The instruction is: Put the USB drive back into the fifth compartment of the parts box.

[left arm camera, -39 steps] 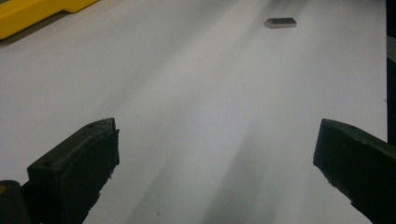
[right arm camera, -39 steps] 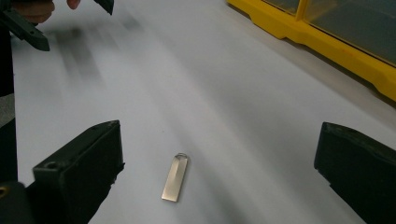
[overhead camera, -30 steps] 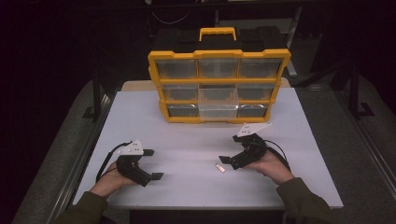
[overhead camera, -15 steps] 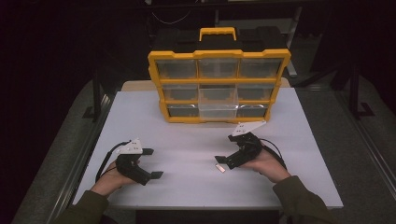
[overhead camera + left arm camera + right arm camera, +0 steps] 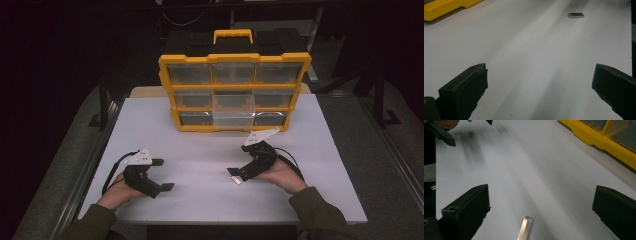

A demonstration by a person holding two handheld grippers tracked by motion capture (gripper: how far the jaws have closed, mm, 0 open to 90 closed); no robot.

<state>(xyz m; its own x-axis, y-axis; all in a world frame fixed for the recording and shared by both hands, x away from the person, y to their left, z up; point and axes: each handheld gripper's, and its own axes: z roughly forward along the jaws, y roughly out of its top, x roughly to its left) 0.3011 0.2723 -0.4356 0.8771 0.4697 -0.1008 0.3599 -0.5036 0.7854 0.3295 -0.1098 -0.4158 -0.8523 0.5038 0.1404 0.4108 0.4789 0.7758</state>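
Nothing is yet grasped: both the left gripper and right gripper stand wide and empty, the small metal strip lying loose between the right jaws, organiser drawers closed.

High view looks down the table; both low tool views (facing inward) share its white top.

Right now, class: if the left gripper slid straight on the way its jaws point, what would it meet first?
The left gripper, jaws open, faces bare white table; the small metal strip lies ahead, slightly right, probably first.
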